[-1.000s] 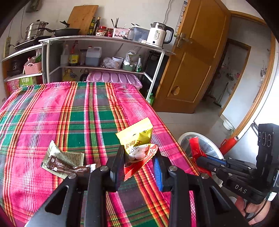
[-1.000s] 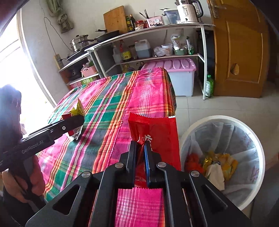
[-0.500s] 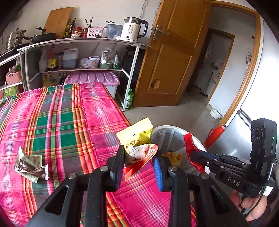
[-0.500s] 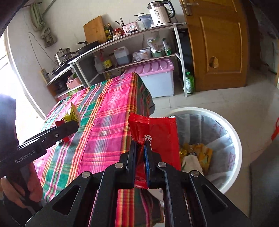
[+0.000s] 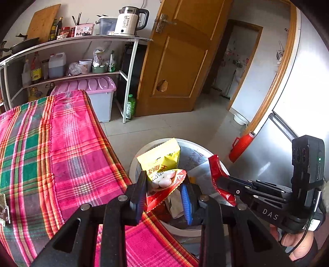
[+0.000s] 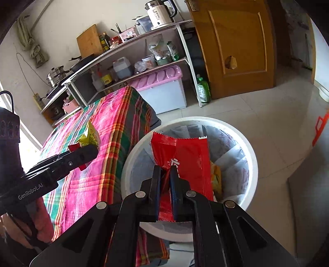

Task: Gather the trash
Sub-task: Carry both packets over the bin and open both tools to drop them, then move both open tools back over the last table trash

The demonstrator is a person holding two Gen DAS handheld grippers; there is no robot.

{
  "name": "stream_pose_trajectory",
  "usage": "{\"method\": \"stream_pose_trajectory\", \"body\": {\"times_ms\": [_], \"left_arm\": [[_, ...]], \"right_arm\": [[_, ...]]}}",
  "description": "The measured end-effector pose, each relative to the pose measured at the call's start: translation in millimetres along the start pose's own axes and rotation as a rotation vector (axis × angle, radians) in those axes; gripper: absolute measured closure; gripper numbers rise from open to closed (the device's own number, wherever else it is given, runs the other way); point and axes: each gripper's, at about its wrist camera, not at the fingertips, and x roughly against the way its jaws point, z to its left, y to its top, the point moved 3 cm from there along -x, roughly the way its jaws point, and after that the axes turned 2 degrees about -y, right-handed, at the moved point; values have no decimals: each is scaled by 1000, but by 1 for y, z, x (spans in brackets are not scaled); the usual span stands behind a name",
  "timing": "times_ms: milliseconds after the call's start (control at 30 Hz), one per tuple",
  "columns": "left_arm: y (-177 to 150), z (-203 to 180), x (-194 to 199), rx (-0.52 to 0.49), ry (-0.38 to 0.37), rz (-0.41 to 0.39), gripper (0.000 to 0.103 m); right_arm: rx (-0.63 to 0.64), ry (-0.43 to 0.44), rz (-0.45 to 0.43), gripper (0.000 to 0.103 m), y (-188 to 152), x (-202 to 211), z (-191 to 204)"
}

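Grippers [image 5: 164,191] [image 6: 165,180] over bin rim [image 6: 254,164]

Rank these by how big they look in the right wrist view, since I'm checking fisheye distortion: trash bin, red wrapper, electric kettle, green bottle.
1. Trash bin, largest by far.
2. Red wrapper, though it sits close to the camera, which inflates it.
3. Electric kettle.
4. Green bottle, slimmer than the kettle; both are far off, so their order is less sure.
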Motion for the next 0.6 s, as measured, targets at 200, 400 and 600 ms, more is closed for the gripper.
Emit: {"method": "stream_pose_trajectory", "body": {"times_ms": [200, 400, 600], "left_arm": [[1, -10, -23, -3, -19, 32, 70], [-4, -10, -39, 10, -24, 66, 57], [-5, -5, -36, 26, -34, 61, 57]], "right_arm": [[-49, -15, 14, 93, -2, -6, -20], [-74, -18, 11, 73, -3, -7, -29], [-78, -13, 8, 71, -3, -5, -28]]}}
